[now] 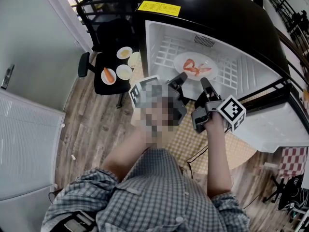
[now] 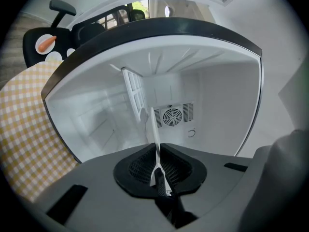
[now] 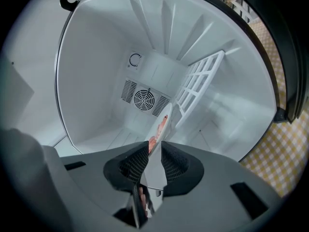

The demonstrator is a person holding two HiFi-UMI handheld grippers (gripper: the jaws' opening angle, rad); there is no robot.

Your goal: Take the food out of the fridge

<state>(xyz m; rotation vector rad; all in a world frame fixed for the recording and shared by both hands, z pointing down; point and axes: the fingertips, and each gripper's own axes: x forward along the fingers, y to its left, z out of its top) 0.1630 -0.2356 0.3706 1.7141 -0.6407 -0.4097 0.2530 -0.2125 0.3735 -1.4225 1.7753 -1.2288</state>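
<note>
A white plate (image 1: 195, 65) with red strips of food (image 1: 193, 67) lies on the wire shelf (image 1: 169, 50) inside the open fridge (image 1: 227, 28). Both grippers reach in at the plate's near rim. My left gripper (image 1: 181, 79) is shut on the rim. In the left gripper view the plate (image 2: 154, 127) runs edge-on between the closed pads of the left gripper (image 2: 157, 166). My right gripper (image 1: 204, 84) grips the rim too. The right gripper view has the plate (image 3: 163, 127) with its red food pinched in the right gripper (image 3: 154, 164).
A black chair (image 1: 108, 66) left of the fridge carries a plate with a carrot (image 1: 108, 75) and two more plates (image 1: 124, 52). A yellow checked cloth (image 1: 193, 144) lies below the fridge opening. The fridge door (image 1: 277, 127) hangs open at the right.
</note>
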